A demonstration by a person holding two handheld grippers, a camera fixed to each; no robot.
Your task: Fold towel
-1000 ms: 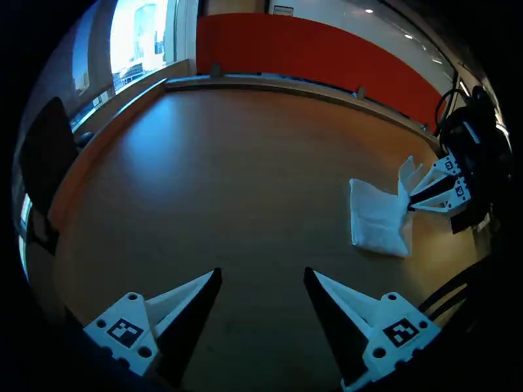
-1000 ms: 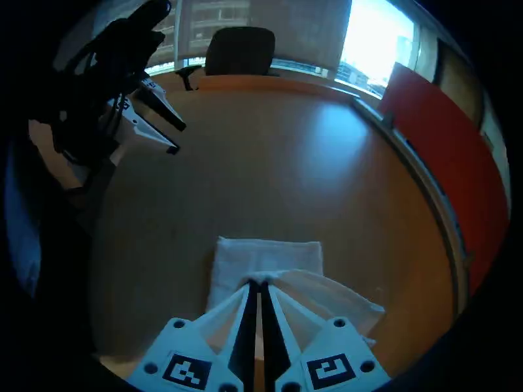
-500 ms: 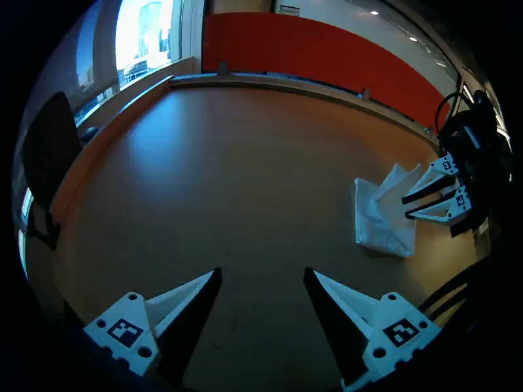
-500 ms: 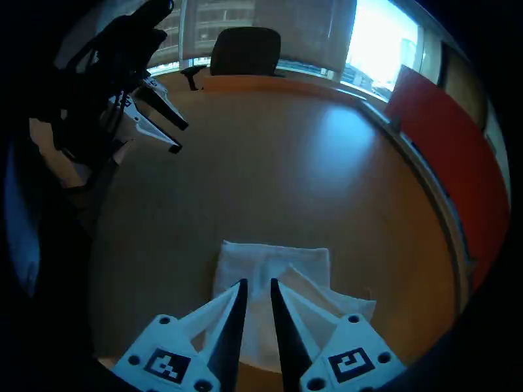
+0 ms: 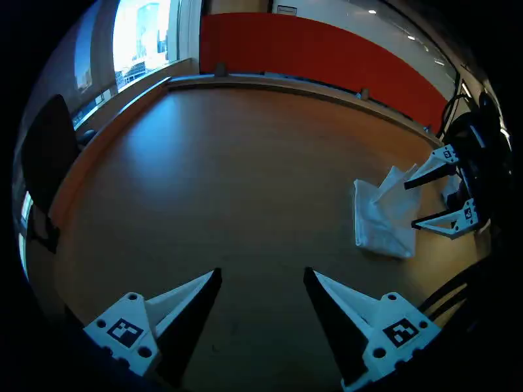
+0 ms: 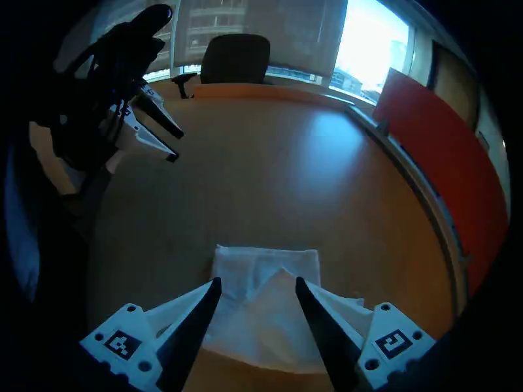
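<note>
White towel (image 6: 261, 313) rumpled near table (image 6: 261, 170) edge, left gripper (image 5: 261, 271) and right gripper (image 6: 256, 281) jaws spread

Broad wooden table (image 5: 248, 170) washed in bluish daylight, red partition (image 5: 314, 52) set along the table's far edge, bright window (image 5: 144, 36) seen beyond the table's corner, dark office chair (image 6: 235, 59) drawn up to the table, small ceiling lights (image 5: 371, 11) high beyond the table.

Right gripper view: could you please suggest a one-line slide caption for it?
Open right gripper poised over a loosely folded white towel on the wooden table, open left gripper farther off.
</note>
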